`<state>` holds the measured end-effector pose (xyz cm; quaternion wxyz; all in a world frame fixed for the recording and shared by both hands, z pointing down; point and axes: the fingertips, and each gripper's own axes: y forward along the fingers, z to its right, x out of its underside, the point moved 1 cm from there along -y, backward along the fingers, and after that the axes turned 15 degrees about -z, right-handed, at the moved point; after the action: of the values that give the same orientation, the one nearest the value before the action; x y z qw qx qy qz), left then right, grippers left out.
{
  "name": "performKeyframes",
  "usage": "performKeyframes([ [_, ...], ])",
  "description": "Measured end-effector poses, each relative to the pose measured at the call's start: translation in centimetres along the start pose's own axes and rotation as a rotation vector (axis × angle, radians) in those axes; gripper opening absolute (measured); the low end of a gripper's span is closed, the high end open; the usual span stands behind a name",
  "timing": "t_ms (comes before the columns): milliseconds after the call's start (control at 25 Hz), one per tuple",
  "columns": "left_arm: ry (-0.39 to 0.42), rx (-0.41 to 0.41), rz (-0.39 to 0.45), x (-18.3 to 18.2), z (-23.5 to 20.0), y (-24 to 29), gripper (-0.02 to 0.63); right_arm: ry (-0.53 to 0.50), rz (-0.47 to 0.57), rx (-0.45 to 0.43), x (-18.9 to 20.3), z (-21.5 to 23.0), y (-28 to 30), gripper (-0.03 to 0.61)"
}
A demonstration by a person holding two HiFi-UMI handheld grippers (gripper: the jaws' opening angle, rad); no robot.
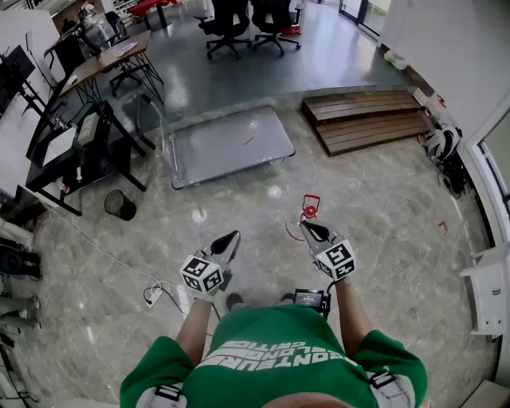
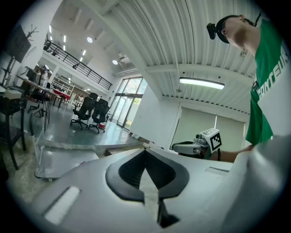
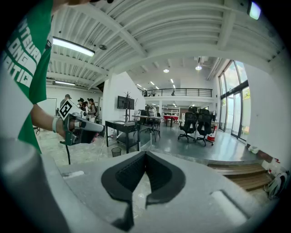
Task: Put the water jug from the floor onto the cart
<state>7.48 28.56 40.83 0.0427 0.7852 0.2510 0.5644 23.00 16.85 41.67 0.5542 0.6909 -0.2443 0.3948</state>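
"Water jug (image 1: pixel 309 210), where is it?"

"On the pale marbled floor (image 1: pixel 382 239), just past the tip of the right gripper (image 1: pixel 304 226). Its red top shows plainly, but the body is hard to make out from above."

"And the cart (image 1: pixel 231 147)?"

"Farther off, well apart from the jug, with its flat grey deck bare. It stands by the edge where the stone meets a darker glossy floor."

"Claws?"

"Both the right one and the left gripper (image 1: pixel 234 237) have their jaws closed tip to tip, with nothing between them. They are held side by side above the floor."

"The room?"

"Wooden steps (image 1: pixel 366 119) lie right of the cart, and black tables (image 1: pixel 80 147) and a wastebasket (image 1: pixel 119 205) to its left. Office chairs (image 1: pixel 231 24) stand at the far end."
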Motion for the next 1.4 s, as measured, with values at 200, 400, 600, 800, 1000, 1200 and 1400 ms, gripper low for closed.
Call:
performKeyframes([
  [200,0.012,0.031,0.015,-1.4,1.3,1.1,0.012,0.040,0.013,0.003,0.2,1.6,-0.2,-0.008],
  [400,-0.009,0.028,0.004,-1.1,1.5,1.8,0.012,0.048,0.015,0.004,1.3,1.9,-0.7,-0.008],
  [600,0.005,0.049,-0.010,-1.3,3.5,3.9,0.012,0.059,0.017,0.016,2.4,3.8,-2.4,-0.008],
  [800,0.006,0.070,-0.017,-0.9,6.1,5.7,0.012,0.060,0.007,-0.009,4.5,5.0,-4.0,-0.008],
  [1000,-0.010,0.055,-0.021,0.5,8.3,6.8,0.012,0.057,-0.015,-0.047,7.1,5.5,-4.6,-0.008],
  [1200,-0.036,0.018,-0.021,1.7,9.2,6.1,0.014,0.048,-0.045,-0.093,8.5,5.2,-3.9,-0.008],
  [1400,-0.062,-0.005,-0.024,2.4,7.8,5.0,0.014,0.048,-0.054,-0.097,8.1,5.4,-2.6,-0.008],
])
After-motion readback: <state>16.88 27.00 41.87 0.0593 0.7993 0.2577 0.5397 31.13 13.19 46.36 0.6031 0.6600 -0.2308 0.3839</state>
